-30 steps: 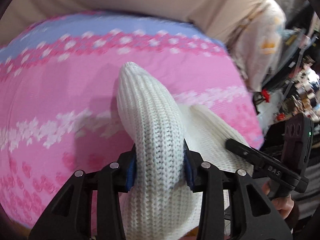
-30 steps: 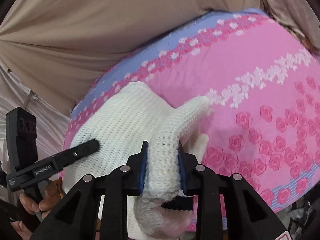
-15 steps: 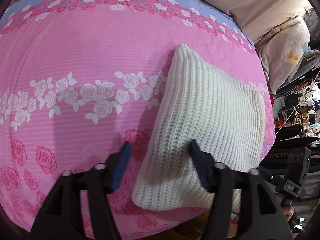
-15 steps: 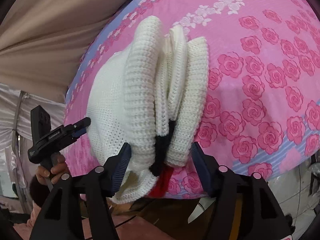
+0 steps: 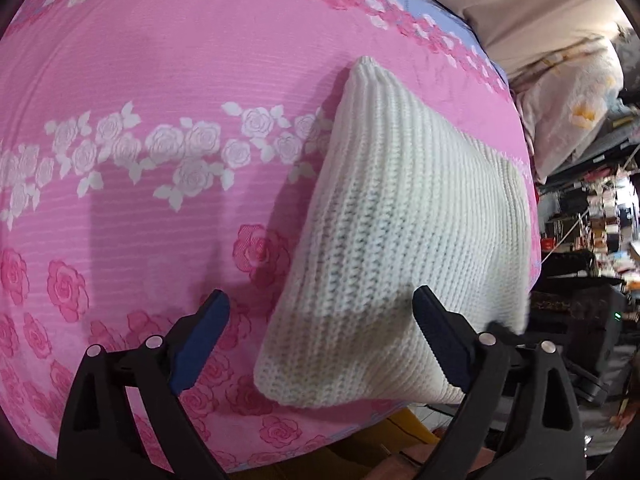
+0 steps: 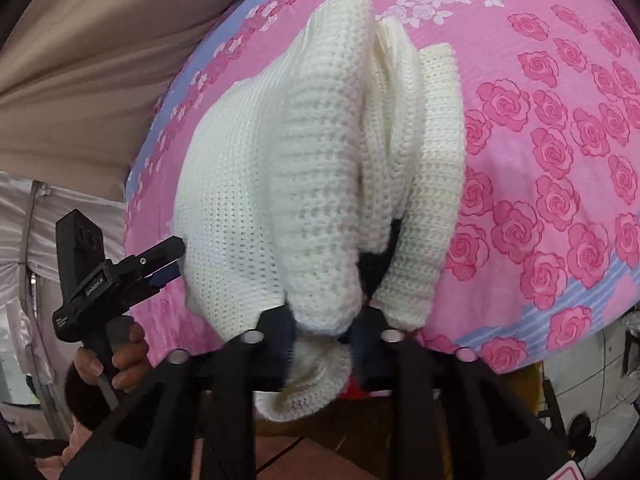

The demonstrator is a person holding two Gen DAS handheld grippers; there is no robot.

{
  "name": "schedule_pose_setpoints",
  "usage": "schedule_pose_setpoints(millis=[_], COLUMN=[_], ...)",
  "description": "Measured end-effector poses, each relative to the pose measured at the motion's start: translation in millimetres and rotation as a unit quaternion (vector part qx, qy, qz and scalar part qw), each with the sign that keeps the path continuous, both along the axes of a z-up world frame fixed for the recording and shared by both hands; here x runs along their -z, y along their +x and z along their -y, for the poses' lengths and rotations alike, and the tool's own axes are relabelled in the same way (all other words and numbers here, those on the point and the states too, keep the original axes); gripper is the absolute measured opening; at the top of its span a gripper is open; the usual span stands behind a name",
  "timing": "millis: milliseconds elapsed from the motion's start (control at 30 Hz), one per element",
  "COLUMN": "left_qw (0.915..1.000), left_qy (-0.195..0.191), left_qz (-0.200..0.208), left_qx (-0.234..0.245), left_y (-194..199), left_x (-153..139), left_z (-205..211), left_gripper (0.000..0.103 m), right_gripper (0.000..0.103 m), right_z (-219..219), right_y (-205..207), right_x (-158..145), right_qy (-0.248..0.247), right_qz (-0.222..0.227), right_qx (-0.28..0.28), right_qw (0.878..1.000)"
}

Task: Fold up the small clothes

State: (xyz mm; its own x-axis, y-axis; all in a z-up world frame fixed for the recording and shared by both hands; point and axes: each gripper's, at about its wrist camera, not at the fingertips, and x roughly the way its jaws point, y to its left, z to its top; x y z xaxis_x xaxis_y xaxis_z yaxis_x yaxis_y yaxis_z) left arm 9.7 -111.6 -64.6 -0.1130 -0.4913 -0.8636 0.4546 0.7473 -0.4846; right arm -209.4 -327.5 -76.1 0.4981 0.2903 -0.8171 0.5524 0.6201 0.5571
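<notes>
pink rose-print bedsheet (image 5: 152,208) covers the bed and carries everything; it has a band of white roses, a blue strip at the far edge, and a beige fabric wall (image 6: 80,60) behind it. white knit sweater (image 5: 408,248) lies folded near the bed's front edge, a thick stack with a flat knit face on top. seen from the left wrist, its long axis runs from the near edge away toward the far right, one corner pointing up-bed.

left hand-held gripper (image 5: 320,344) is spread wide and holds nothing. the sweater's near edge sits between its blue-padded fingers (image 5: 200,340), closer to the right finger; contact with that pad is unclear. right hand-held gripper (image 6: 320,344) looks narrowed on the sweater's near rolled end, where the layers bunch between the jaws, so i judge it pinched on the knit. the right one is therefore the nearer, at the open end where the fold layers show, while the left sits at the sweater's side.

any next fold or smoothing likely turns on that: sweater straight ahead of the right, and ahead and to the right of the left.

hard to read: a dark patch and a bit of red (image 6: 372,268) between the layers, maybe trim or a label, can't tell. right pads are buried in knit and motion-blurred. the sweater's underside and far layers are hidden. right-edge room clutter (image 5: 592,216) is too small to name.
</notes>
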Motion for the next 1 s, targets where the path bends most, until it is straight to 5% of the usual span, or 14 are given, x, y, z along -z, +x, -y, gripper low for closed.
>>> schedule_pose_setpoints(millis=[100,167,267,367,533,600,767,800,833,867,900,1000], left_qw=[0.9998,0.9997,0.9999,0.9997,0.9987,0.9987,0.9953,0.9950,0.9945,0.9952,0.9960,0.9960], left_qy=[-0.020,-0.018,-0.005,-0.016,-0.032,-0.027,-0.049,-0.060,-0.064,-0.063,-0.065,-0.082], left_qz=[0.010,0.013,0.002,0.004,0.000,-0.020,-0.083,-0.080,-0.082,-0.074,-0.060,-0.035], left_qx=[0.001,0.009,0.012,0.018,0.039,0.039,0.005,0.005,0.011,0.010,0.011,0.009], left_y=[-2,-2,-1,2,11,15,20,18,15,12,8,-1], left_x=[-13,-13,-4,-9,-7,7,34,31,29,24,16,-15], left_z=[0,5,15,23,48,57,64,65,67,68,68,64], left_gripper=[0.091,0.091,0.091,0.091,0.095,0.095,0.095,0.086,0.082,0.071,0.058,0.043], right_gripper=[0.016,0.015,0.015,0.018,0.081,0.081,0.088,0.082,0.056,0.047,0.039,0.033], right_z=[0,1,3,4,24,37,64,65,65,65,65,62], right_y=[-17,-31,-33,-31,-32,-26,1,7,13,17,21,29], right_x=[-51,-61,7,26,-10,-5,45,40,42,44,43,10], right_qy=[-0.038,-0.059,-0.032,0.000,-0.085,-0.081,0.036,0.035,0.041,0.056,0.065,0.024], right_qz=[0.073,0.071,-0.029,-0.035,0.006,0.011,0.023,0.040,0.038,0.036,0.040,0.050], right_qx=[0.013,0.017,0.002,0.001,0.042,0.055,0.073,0.079,0.067,0.060,0.061,0.022], right_qw=[0.997,0.996,0.999,0.999,0.995,0.995,0.996,0.995,0.996,0.996,0.995,0.998])
